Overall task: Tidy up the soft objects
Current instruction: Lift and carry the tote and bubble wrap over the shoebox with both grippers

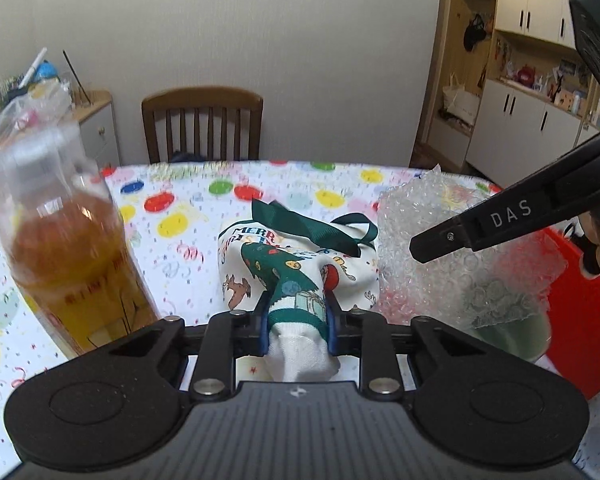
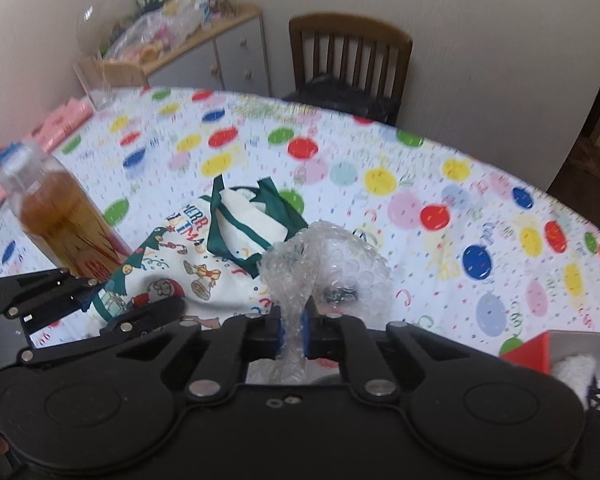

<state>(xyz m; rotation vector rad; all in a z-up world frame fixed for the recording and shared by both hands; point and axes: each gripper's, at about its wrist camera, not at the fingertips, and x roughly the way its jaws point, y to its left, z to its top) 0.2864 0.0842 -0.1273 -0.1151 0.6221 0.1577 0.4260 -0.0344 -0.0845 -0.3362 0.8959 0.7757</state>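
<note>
A white Christmas cloth bag (image 1: 284, 264) with green straps lies on the dotted tablecloth; it also shows in the right wrist view (image 2: 188, 264). My left gripper (image 1: 298, 320) is shut on the bag's near corner; it shows from the side in the right wrist view (image 2: 112, 304). A crumpled sheet of bubble wrap (image 1: 452, 264) sits right of the bag. My right gripper (image 2: 294, 332) is shut on a bunched part of the bubble wrap (image 2: 324, 264). One of the right gripper's fingers (image 1: 476, 228) reaches in from the right in the left wrist view.
A plastic bottle of amber drink (image 1: 68, 256) stands left of the bag, also in the right wrist view (image 2: 60, 220). A red box (image 1: 584, 312) sits at the right edge. A drinking glass (image 2: 96, 84) and pink cloths (image 2: 60, 120) lie far left. A wooden chair (image 1: 204, 124) stands behind the table (image 2: 380, 152).
</note>
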